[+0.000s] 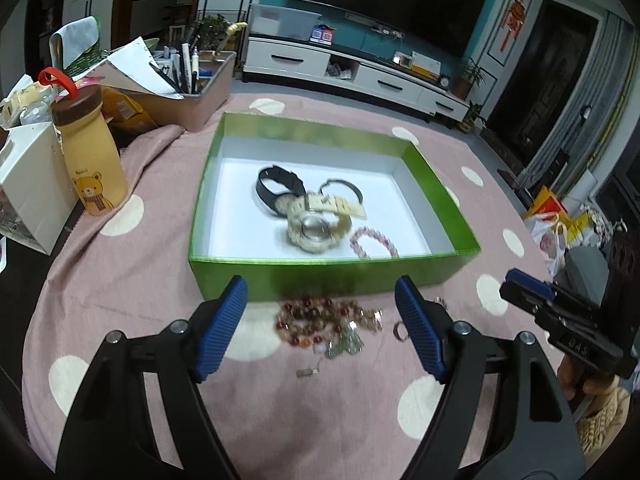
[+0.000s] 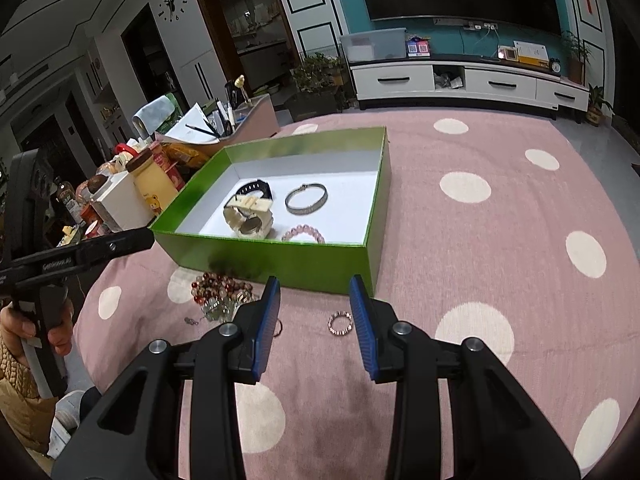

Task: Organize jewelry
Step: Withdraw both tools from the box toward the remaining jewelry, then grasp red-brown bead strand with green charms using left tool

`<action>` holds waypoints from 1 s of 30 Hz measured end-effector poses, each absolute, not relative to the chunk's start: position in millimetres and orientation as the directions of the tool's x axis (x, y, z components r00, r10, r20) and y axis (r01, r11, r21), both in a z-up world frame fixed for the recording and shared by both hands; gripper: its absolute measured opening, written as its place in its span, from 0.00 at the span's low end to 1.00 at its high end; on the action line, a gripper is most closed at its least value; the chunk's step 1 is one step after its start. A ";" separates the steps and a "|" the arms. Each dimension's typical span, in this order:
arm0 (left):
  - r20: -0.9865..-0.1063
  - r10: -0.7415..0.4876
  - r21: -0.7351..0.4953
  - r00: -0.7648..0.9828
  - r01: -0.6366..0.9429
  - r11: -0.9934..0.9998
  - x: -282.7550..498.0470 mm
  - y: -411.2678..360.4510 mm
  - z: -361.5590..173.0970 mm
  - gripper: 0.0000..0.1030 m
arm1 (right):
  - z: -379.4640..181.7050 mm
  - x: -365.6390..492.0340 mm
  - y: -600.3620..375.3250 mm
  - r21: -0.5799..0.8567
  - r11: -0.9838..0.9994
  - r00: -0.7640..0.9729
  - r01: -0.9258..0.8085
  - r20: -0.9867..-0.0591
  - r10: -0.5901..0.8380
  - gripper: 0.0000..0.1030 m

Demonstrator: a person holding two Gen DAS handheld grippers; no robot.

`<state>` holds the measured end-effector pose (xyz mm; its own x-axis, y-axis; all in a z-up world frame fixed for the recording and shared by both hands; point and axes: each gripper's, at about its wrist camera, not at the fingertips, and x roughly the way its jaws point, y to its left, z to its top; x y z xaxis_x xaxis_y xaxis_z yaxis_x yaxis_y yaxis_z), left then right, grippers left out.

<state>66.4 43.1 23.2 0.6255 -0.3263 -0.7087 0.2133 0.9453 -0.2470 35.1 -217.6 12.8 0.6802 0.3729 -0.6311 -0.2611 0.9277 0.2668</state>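
While both your grippers hang spread and empty, the beaded ring (image 2: 340, 323) lies at twelve o'clock from your right gripper (image 2: 316, 326), nearer than your left gripper (image 1: 320, 330).

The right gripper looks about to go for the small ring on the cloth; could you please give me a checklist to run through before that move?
1. Right gripper open and empty: ok.
2. Beaded ring lying free on the pink cloth, between the fingers' line: ok.
3. Left gripper open, hovering over the bead pile, apart from the ring: ok.
4. Green box open, with bare floor beside the watches, metal bangle and pink bracelet: ok.
5. Second ring half hidden behind the left finger; whether clear: cannot tell.
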 end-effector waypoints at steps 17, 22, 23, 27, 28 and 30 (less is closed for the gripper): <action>-0.750 -0.335 -0.222 0.570 0.260 0.940 24.8 36.5 -19.9 0.74 | -14.8 18.1 -199.2 0.284 0.905 0.599 -0.317 -0.680 0.423 0.35; -0.763 -0.340 -0.236 0.549 0.253 0.938 24.5 35.8 -31.1 0.63 | -19.5 16.1 -193.0 0.285 0.900 0.583 -0.331 -0.688 0.432 0.35; -0.765 -0.343 -0.238 0.545 0.255 0.937 25.1 34.6 -32.9 0.61 | -20.6 16.5 -193.0 0.288 0.899 0.581 -0.329 -0.689 0.434 0.35; -0.766 -0.352 -0.233 0.538 0.277 0.932 29.4 25.9 -36.6 0.57 | -24.1 18.4 -194.0 0.299 0.899 0.575 -0.321 -0.692 0.436 0.35; -0.765 -0.354 -0.231 0.537 0.284 0.930 30.8 23.3 -37.2 0.54 | -24.5 18.8 -194.3 0.301 0.899 0.575 -0.320 -0.692 0.436 0.35; -0.765 -0.355 -0.219 0.538 0.302 0.928 36.7 16.6 -38.4 0.50 | -25.4 19.5 -195.2 0.304 0.898 0.574 -0.317 -0.692 0.437 0.35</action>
<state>36.7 16.6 -38.4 0.5380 -0.3549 -0.7646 0.3016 0.9280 -0.2186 19.5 -195.2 -25.4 0.5743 0.4368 -0.6923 -0.3171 0.8984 0.3039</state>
